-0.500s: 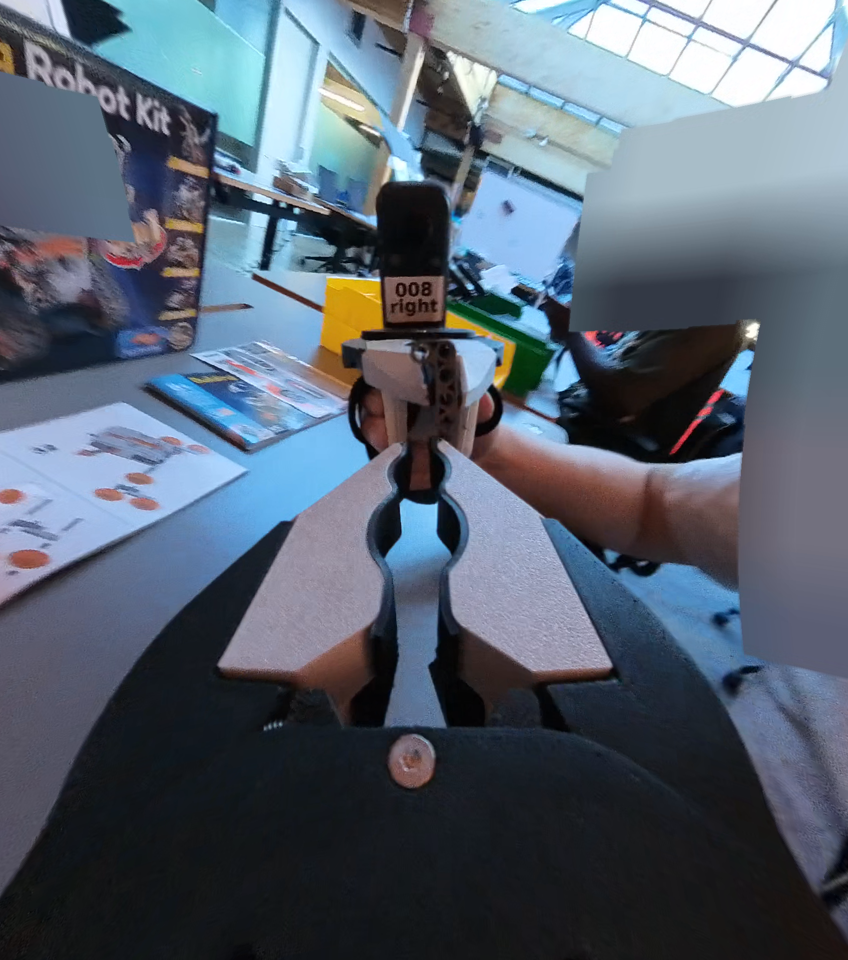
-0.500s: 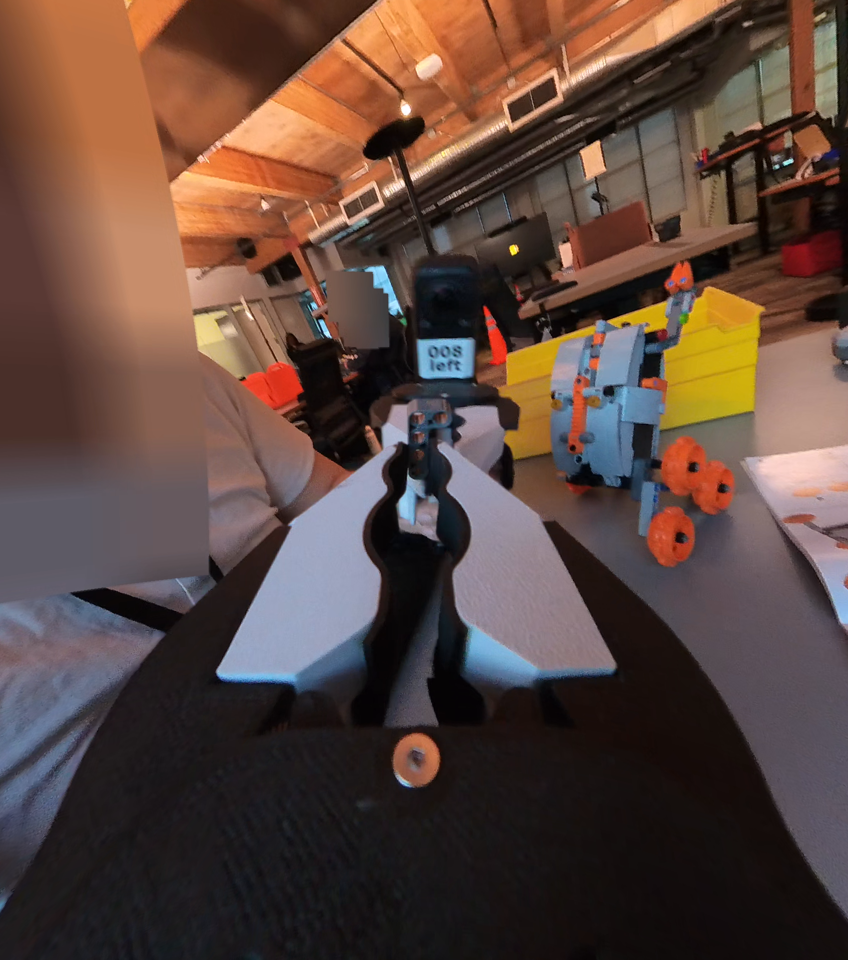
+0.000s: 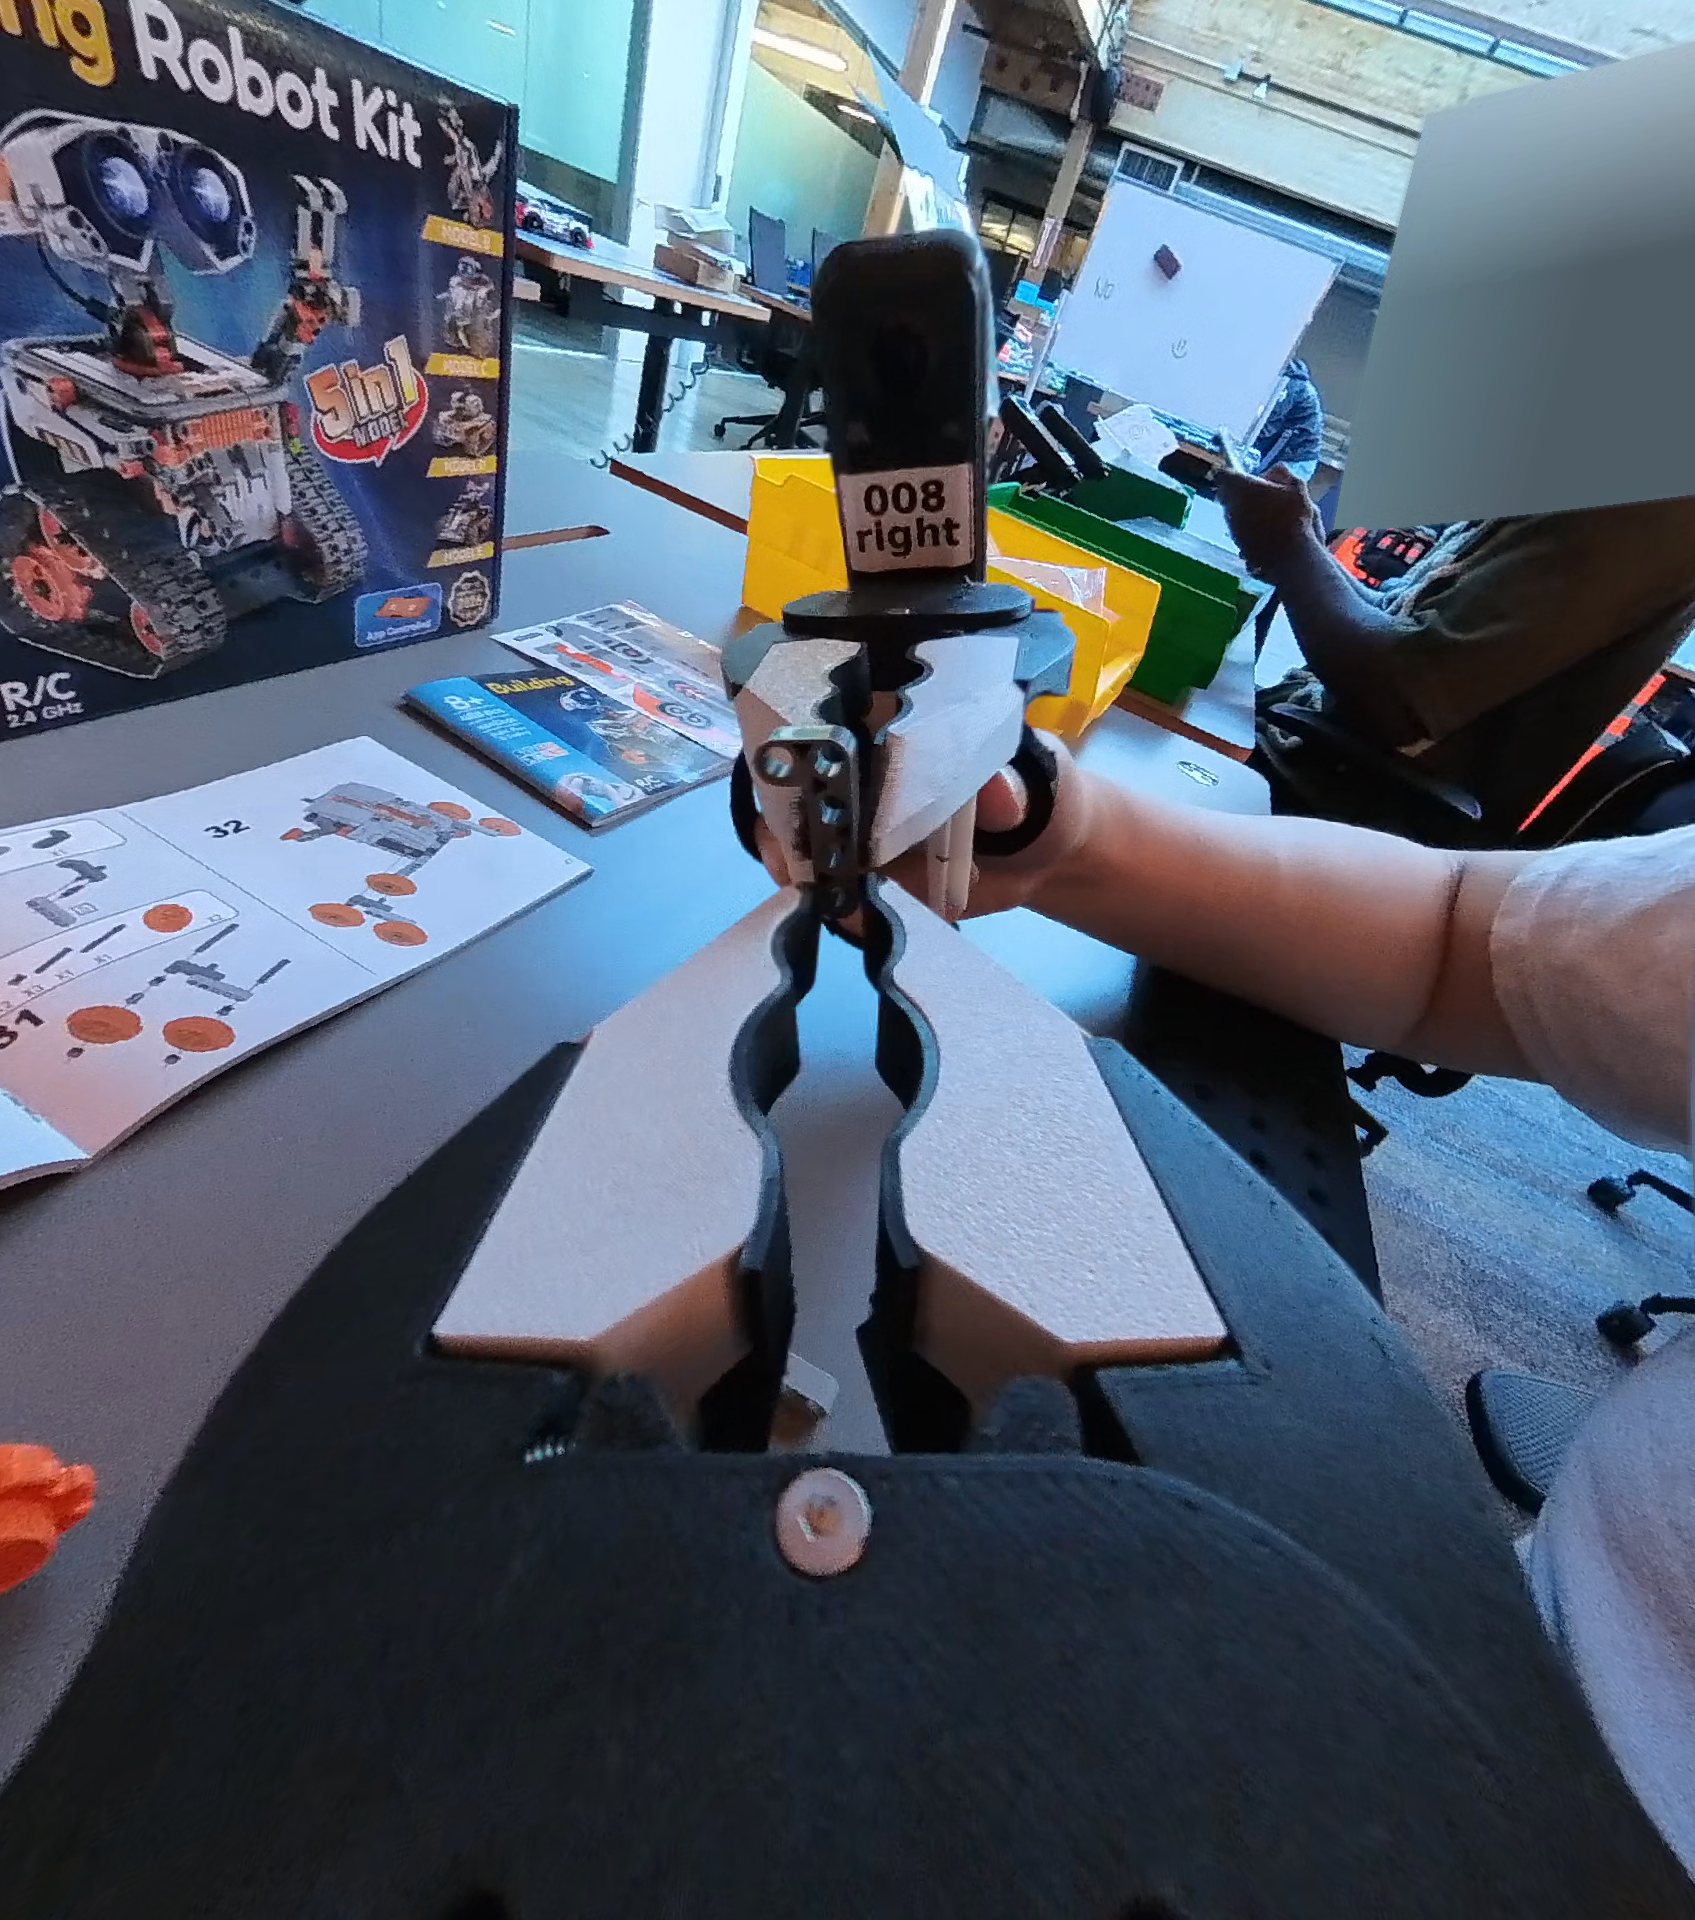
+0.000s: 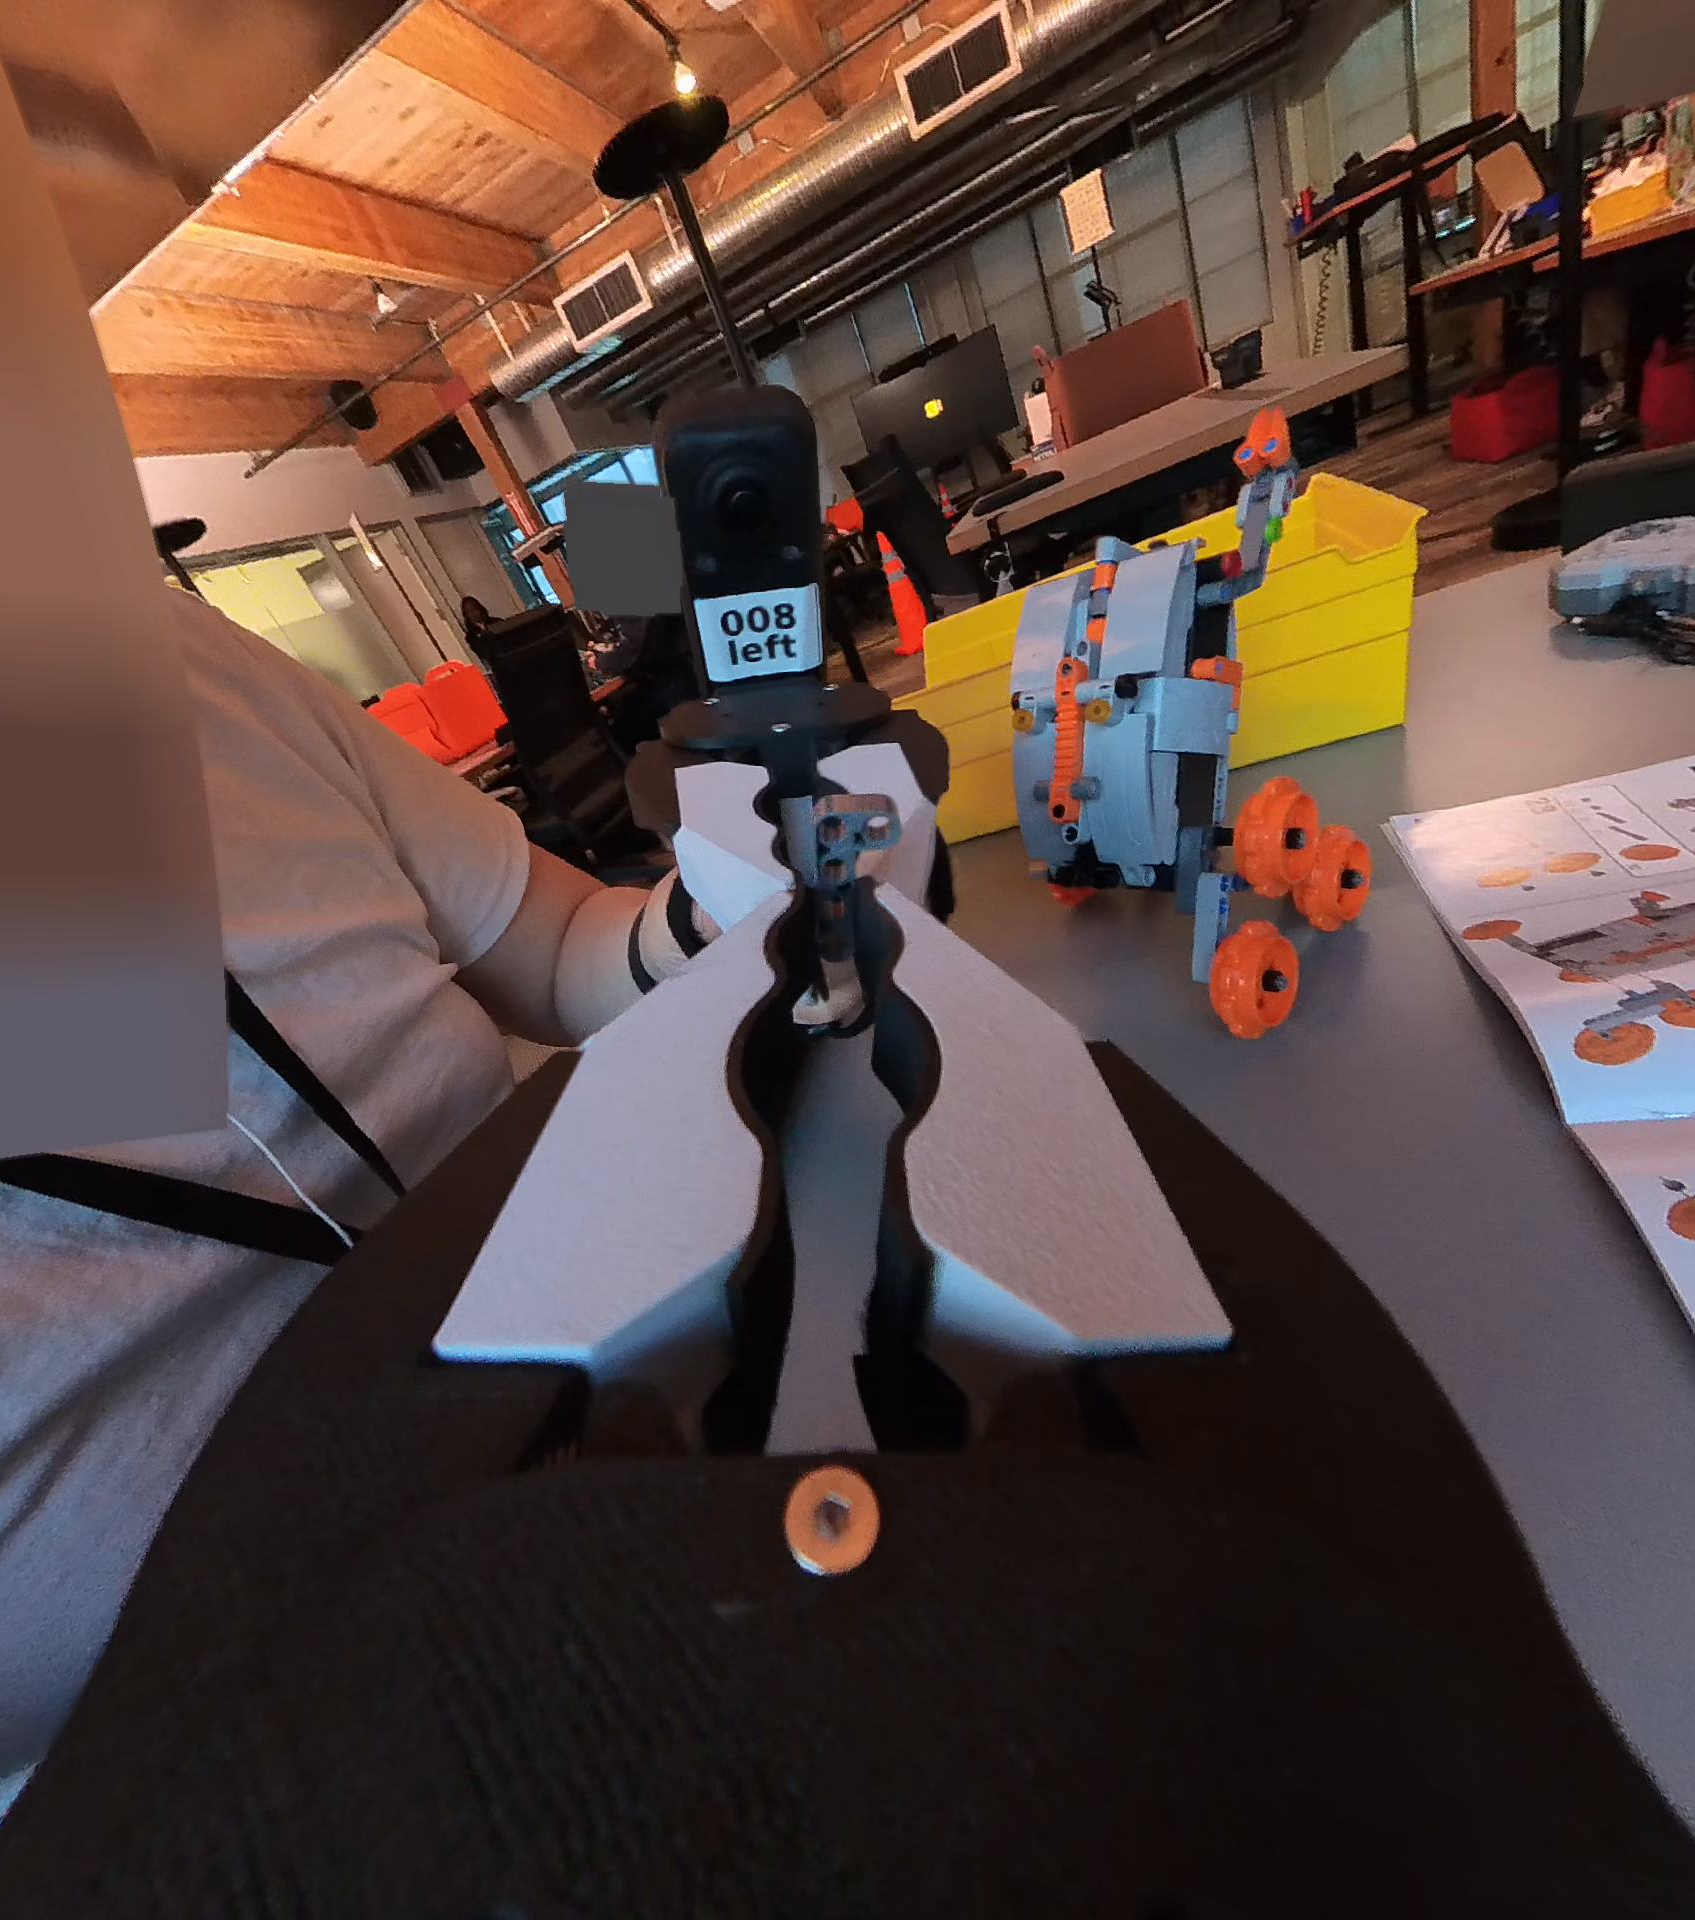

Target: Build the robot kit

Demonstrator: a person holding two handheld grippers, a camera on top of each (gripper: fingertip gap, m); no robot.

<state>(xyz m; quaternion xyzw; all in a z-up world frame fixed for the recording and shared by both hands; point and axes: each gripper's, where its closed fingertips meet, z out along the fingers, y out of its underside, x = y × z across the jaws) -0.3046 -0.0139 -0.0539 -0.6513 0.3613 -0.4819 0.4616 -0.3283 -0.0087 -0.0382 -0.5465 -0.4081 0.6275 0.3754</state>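
Fingers (image 4: 1009, 1122) of the right gripper (image 4: 832, 904) are pinched on the lower part of a grey L-shaped beam (image 3: 817, 800) with holes. The beam stands upright in the air, its short foot on top.

The left gripper (image 3: 832, 909) faces it tip to tip. Its fingers are nearly together around the beam's bottom end, but I cannot tell if they clamp it.

Changed since half a second ago: the right gripper has rolled and swung a bit, so its side now shows in the left wrist view, and the beam shows its holed face instead of its edge.

Both grippers are level above the grey table (image 3: 199, 1299). The right hand (image 3: 1019, 831) is wrapped round the grip, forearm out to the right.

On the table: an open instruction booklet (image 3: 199, 935) near left, a kit box (image 3: 199, 364) far left, and a half-built model with orange wheels (image 4: 1134, 748) beside a yellow bin (image 4: 1342, 644).
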